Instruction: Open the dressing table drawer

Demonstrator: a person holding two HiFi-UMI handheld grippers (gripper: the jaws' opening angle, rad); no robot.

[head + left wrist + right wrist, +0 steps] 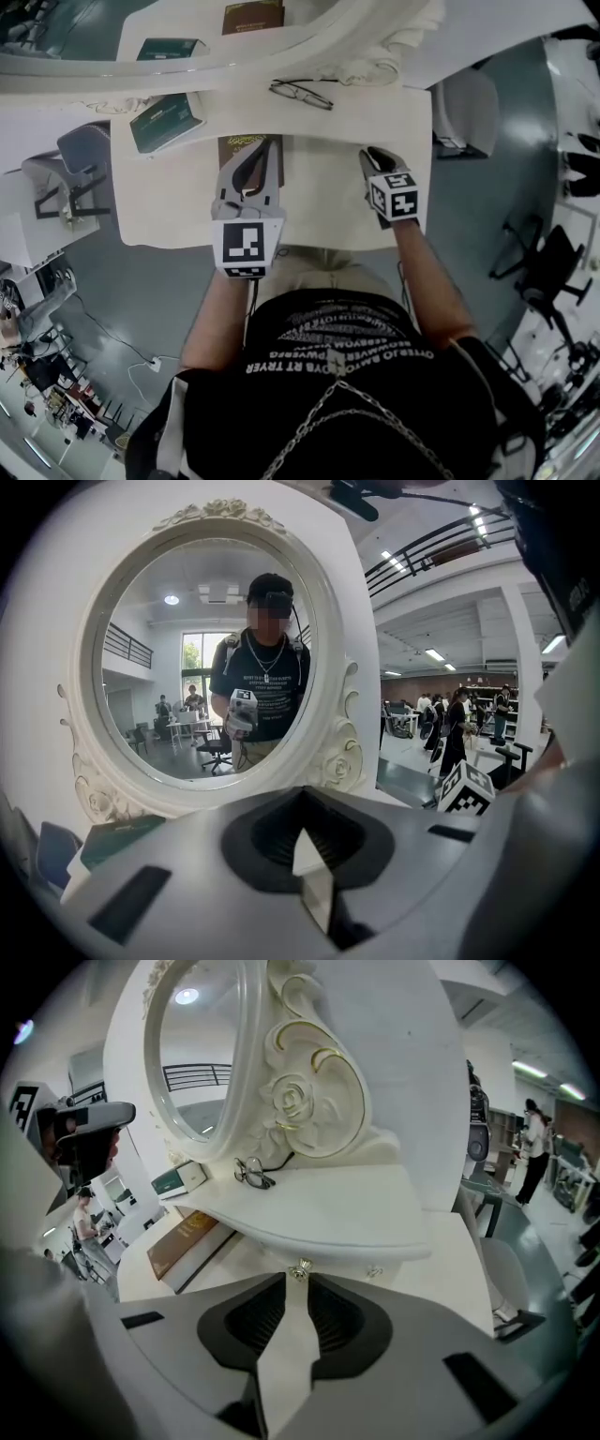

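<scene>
The white dressing table (169, 202) has an upper shelf (375, 1199) under an oval mirror (150, 583). Below that shelf's rim sits a small drawer front with two metal knobs, one (299, 1270) on the left and one (374, 1271) on the right. My right gripper (298, 1284) points down at the left knob, which sits right at its fingertips; the jaws stand a little apart and do not press on it. In the head view the right gripper (372, 153) is at the shelf's edge and the drawer is hidden. My left gripper (264, 145) hovers over the tabletop, shut and empty.
A brown book (234, 142) lies on the tabletop under the left gripper's tips. Glasses (300, 94) and a green book (167, 120) rest on the shelf. A white chair (464, 112) stands to the right of the table, a grey chair (84, 145) to the left.
</scene>
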